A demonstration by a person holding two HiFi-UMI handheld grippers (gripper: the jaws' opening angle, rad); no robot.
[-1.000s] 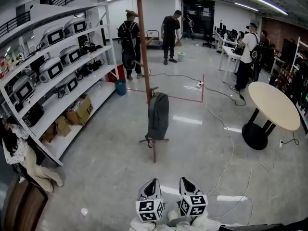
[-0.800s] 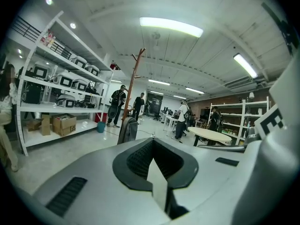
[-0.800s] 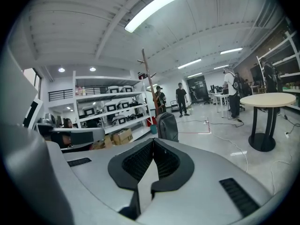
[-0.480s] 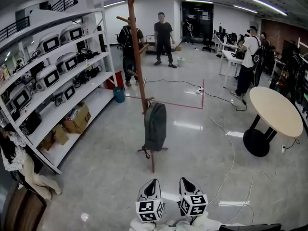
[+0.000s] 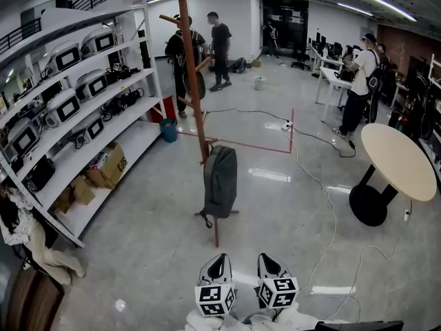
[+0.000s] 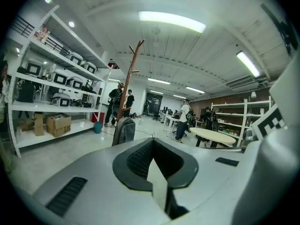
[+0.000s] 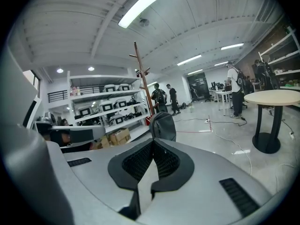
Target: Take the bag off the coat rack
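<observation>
Nothing is done yet: the grey bag hangs from a low peg of the coat rack, well ahead of the left gripper and right gripper, both empty with fingers pressed together, so reaching, gripping and lifting all remain.

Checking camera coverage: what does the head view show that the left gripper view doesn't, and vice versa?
Head view only: the left gripper and right gripper seen from above, side by side, and the coat rack's feet on the floor.
Left gripper view only: its own jaws up close, closed together with nothing between them.
Both: the coat rack with the grey bag hanging on it, the white shelves, the round table, and people standing farther back.
</observation>
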